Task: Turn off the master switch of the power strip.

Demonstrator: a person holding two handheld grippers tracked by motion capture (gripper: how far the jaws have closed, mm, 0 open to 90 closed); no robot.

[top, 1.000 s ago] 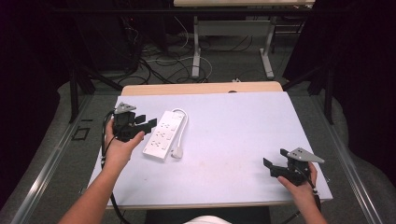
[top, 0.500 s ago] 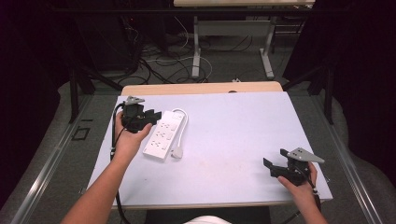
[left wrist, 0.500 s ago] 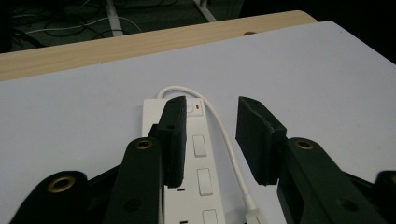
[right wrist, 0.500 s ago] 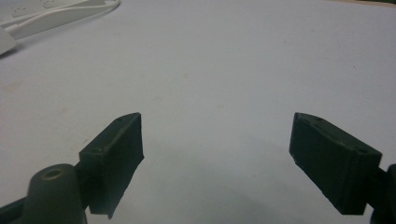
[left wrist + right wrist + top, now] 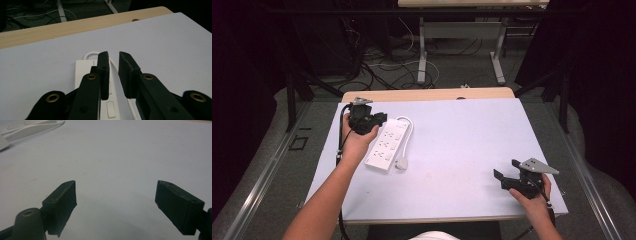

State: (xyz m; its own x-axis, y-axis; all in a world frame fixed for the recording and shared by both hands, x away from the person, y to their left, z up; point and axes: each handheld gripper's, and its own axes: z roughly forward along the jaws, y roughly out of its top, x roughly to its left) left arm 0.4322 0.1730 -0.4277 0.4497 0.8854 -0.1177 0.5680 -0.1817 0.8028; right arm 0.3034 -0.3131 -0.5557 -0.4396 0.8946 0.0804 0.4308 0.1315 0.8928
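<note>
Left claw nearly pinched together, narrow gap, empty, hovering over far end of power strip. Strip lies left side of tabletop. Right claw spread wide, empty, near right corner.

I am holding two hand-held grippers: the left hand-held gripper, one, and the right hand-held gripper, one, each showing two black jaws. Two hands of mine are showing in the high view, my left hand and my right hand. One tabletop is lying under them. One white power strip is resting on it, trailing one white cord and ending in one plug. I am counting two rows of sockets on the strip; how many sockets in each I cannot tell.
</note>
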